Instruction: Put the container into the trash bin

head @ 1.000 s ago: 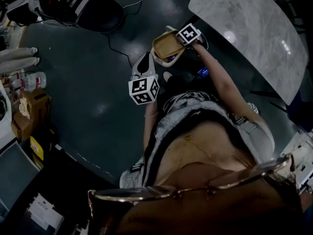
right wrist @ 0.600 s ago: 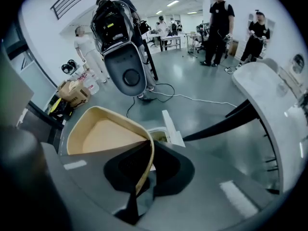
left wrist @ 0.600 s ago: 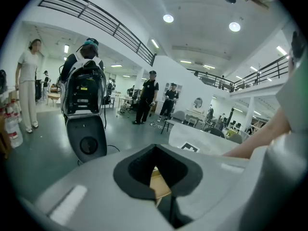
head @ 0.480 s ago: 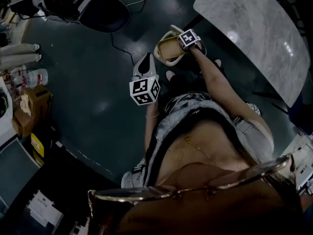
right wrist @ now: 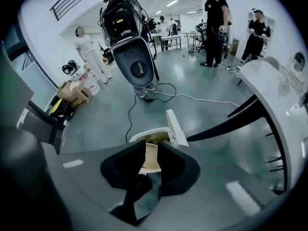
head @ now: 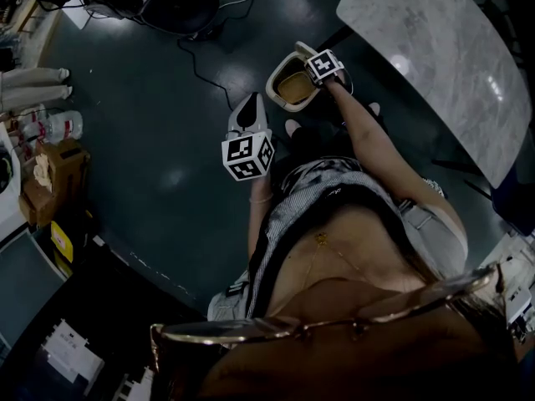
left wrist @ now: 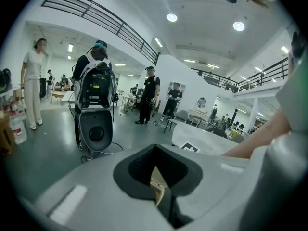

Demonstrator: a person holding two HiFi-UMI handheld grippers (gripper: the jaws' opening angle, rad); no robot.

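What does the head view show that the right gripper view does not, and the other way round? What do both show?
Only the head view: the left gripper and the person's forearm behind the right gripper. Only the right gripper view: the beige container pinched between that gripper's jaws, and people standing across the hall. Both: the white trash bin on the floor with its lid raised, the pale tabletop and the cardboard box.

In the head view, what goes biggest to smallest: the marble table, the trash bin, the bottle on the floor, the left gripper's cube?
1. marble table
2. trash bin and left gripper's cube: they look about alike, and the cube is nearer the camera, so I can't rank them
3. bottle
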